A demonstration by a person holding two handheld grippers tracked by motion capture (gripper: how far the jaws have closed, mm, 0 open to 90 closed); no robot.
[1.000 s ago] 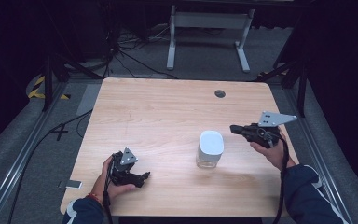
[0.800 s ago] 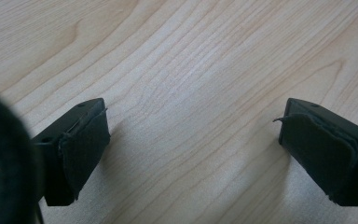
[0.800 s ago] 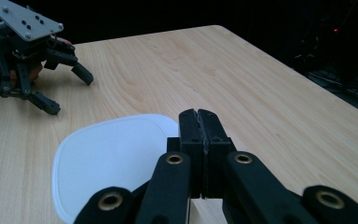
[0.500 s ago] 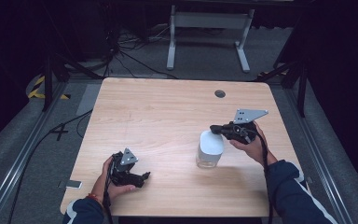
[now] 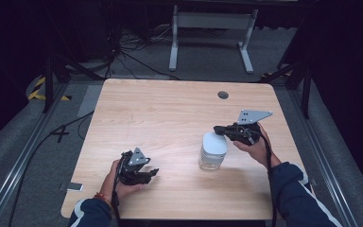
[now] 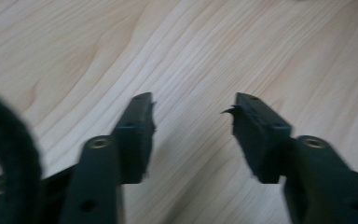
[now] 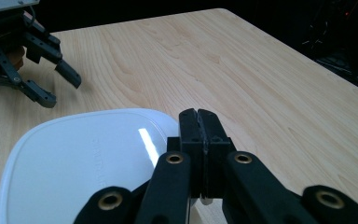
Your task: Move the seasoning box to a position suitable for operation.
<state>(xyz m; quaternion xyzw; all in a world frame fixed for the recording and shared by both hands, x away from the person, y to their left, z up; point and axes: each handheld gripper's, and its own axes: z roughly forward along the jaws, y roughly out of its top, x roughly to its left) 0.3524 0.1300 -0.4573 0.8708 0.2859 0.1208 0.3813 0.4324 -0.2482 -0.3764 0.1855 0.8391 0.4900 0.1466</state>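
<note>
You are sitting at a light wooden table (image 5: 170, 113) that is taking up the middle of the high view, with a small round dark grommet (image 5: 223, 94) set into its far right part. Beyond the far edge, a grey metal stand (image 5: 211, 28) is standing on the dark floor, and a black-and-yellow striped strip (image 5: 42, 90) is lying on the floor to the far left.

A clear container with a white lid (image 5: 213, 150) is standing upright on the near right part of the table. In the right gripper view its lid (image 7: 79, 163) is lying just below and to the left of your jaws.

Your right hand (image 5: 254, 144) is holding the right gripper (image 5: 222, 129) just right of the container, its tip reaching over the lid's far right edge. Its jaws are pressed together with nothing between them; whether they are touching the lid, you cannot tell.

Your left hand (image 5: 118, 182) is resting the left gripper (image 5: 151, 173) on the near left part of the table, well apart from the container. Its jaws are standing apart over bare wood.
</note>
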